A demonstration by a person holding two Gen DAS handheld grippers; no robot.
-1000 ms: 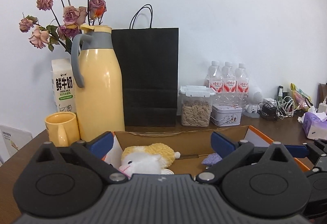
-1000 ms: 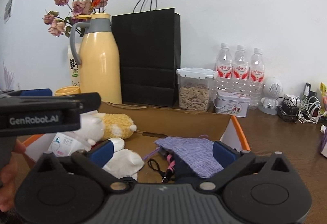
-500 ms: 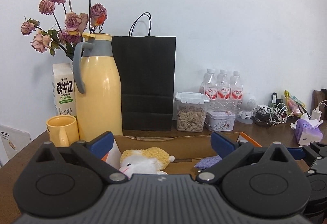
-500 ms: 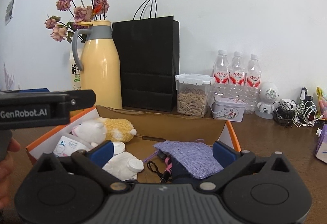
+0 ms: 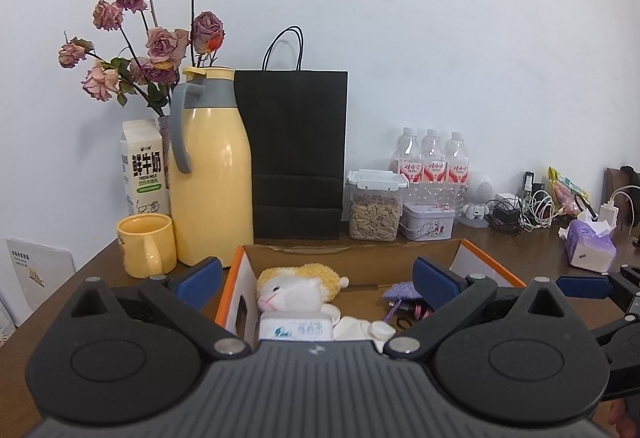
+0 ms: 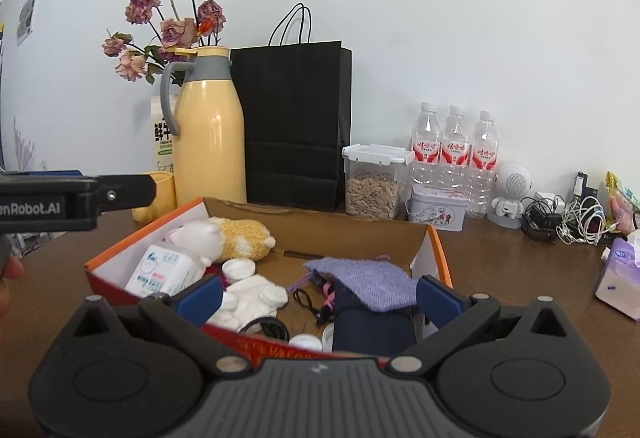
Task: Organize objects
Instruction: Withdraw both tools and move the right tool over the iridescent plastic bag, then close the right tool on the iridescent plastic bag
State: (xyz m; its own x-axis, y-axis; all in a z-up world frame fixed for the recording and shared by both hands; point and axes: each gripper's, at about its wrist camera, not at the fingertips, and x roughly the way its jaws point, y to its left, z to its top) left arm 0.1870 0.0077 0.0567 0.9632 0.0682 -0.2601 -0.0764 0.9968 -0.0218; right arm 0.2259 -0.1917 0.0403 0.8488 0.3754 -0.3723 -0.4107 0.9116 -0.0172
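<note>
An open cardboard box (image 6: pixel 352 228) with orange edges sits on the brown table. Inside lie a white and yellow plush toy (image 6: pixel 224 236), a white tissue pack (image 6: pixel 162 270), a purple knit pouch (image 6: pixel 368 278), a dark blue pouch (image 6: pixel 370 330), white socks (image 6: pixel 250 298) and small white lids. My right gripper (image 6: pixel 318 296) stands open at the box's near edge, holding nothing. My left gripper (image 5: pixel 318 280) is open too, near the box (image 5: pixel 352 260) on its left side, with the plush toy (image 5: pixel 298 284) between its fingers' line of sight.
Behind the box stand a yellow thermos jug (image 5: pixel 210 170), yellow mug (image 5: pixel 146 250), milk carton (image 5: pixel 144 168), dried roses, black paper bag (image 5: pixel 296 158), seed jar (image 5: pixel 374 206), tin (image 5: pixel 428 222), three water bottles (image 5: pixel 434 168). Cables (image 5: pixel 528 212) and a purple tissue pack (image 5: pixel 590 250) lie right.
Both grippers have pulled back and risen from the box, so more of its contents and the table show. Both stay open and hold nothing.
</note>
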